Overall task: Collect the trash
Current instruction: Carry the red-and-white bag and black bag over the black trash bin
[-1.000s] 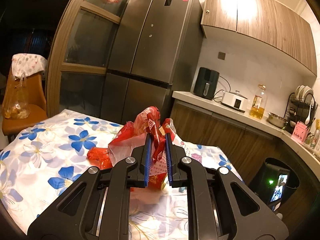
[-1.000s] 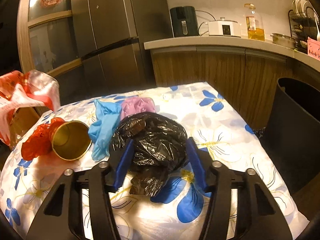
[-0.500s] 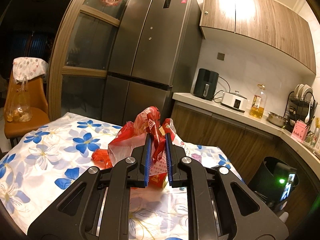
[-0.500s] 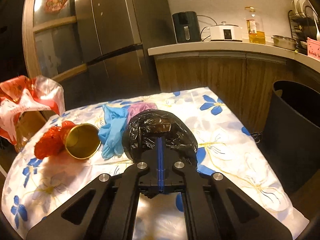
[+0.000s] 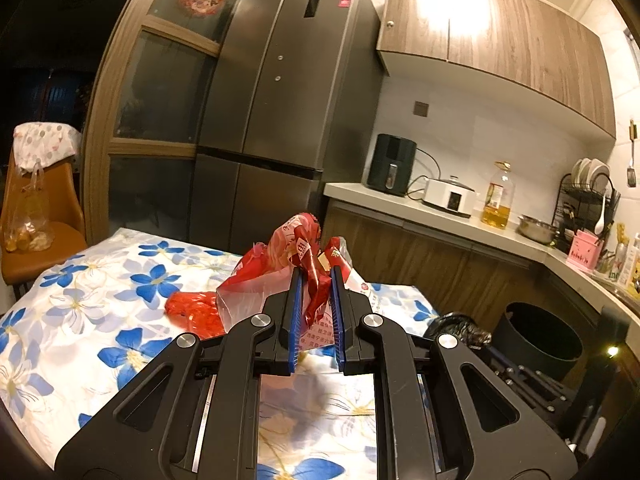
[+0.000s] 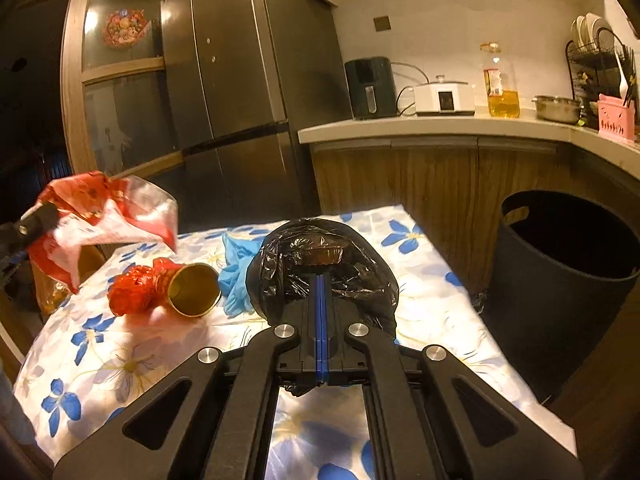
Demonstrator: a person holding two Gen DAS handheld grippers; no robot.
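Observation:
My left gripper (image 5: 314, 276) is shut on a red and clear plastic bag (image 5: 288, 256), held up above the flowered tablecloth (image 5: 80, 312). From the right wrist view the same plastic bag (image 6: 108, 216) hangs at the far left. My right gripper (image 6: 322, 280) is shut on a crumpled black plastic bag (image 6: 320, 252), lifted off the table. That black plastic bag (image 5: 456, 328) also shows in the left wrist view. On the cloth lie a gold cup (image 6: 194, 290) on its side, red crinkled wrapping (image 6: 134, 294) and blue gloves (image 6: 238, 256).
A black bin (image 6: 564, 280) stands on the floor right of the table. Behind are a tall grey fridge (image 5: 276, 120), a wooden counter (image 6: 440, 132) with an air fryer, cooker and oil bottle. An orange chair (image 5: 36, 208) with a hanging bag stands at the left.
My right gripper closed on the black plastic bag and lifted it off the cloth, toward the right. The left gripper kept its hold on the red bag and shifted slightly.

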